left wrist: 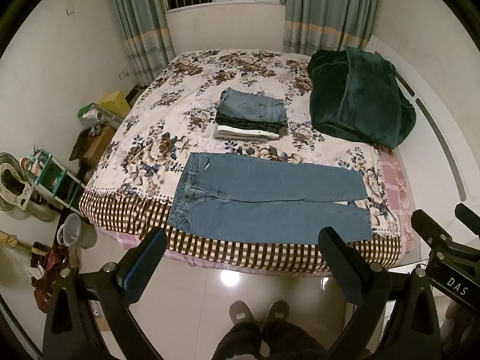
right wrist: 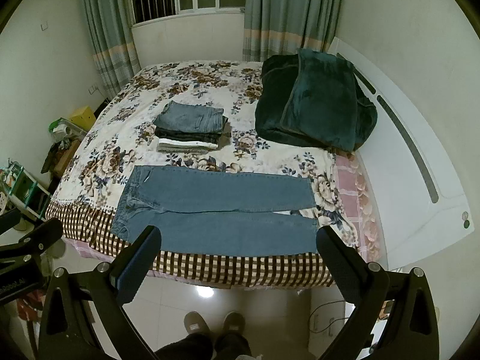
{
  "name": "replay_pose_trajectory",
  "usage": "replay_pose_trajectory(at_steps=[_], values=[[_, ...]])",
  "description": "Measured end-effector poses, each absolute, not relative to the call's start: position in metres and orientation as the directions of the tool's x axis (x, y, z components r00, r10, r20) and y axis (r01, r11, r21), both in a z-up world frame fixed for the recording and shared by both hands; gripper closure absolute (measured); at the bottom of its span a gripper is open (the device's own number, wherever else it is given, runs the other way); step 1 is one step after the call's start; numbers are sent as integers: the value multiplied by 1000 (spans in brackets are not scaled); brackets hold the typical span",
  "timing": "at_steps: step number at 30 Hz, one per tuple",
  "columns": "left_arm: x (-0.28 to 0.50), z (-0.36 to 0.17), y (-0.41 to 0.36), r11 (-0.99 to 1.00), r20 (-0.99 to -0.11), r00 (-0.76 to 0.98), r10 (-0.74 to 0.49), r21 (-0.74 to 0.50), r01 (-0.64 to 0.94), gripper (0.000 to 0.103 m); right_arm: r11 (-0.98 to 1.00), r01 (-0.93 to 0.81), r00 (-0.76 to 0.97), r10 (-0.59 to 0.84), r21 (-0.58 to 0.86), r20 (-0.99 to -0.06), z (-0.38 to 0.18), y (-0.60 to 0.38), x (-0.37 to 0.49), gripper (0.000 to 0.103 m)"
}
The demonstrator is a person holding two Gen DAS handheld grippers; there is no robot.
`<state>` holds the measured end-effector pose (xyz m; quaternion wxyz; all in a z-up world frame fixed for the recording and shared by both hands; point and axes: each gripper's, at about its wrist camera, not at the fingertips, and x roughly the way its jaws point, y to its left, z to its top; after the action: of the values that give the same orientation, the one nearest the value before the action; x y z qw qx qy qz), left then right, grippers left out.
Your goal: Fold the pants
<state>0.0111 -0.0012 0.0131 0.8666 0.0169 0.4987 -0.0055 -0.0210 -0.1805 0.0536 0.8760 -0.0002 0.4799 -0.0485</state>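
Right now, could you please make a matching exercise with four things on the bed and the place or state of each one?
Things:
1. flat blue denim pants
2. stack of folded clothes
3. dark green plush blanket
4. left gripper

Places or states:
A. bundled at the far right of the bed
B. open, holding nothing
C. spread along the near bed edge
D. piled mid-bed

Pairs: 1-C, 2-D, 3-A, 4-B

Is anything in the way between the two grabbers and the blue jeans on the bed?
Nothing visible. The jeans lie flat at the bed's near edge, and the left gripper and right gripper hover before them, jaws open.
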Motion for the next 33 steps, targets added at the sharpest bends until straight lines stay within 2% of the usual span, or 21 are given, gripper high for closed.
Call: replay_pose_trajectory(at_steps=[33], values=[[14, 34, -12, 999, -850, 527, 3, 21, 28, 0, 996, 76, 554, -78, -43, -829, 79, -187, -18, 0]])
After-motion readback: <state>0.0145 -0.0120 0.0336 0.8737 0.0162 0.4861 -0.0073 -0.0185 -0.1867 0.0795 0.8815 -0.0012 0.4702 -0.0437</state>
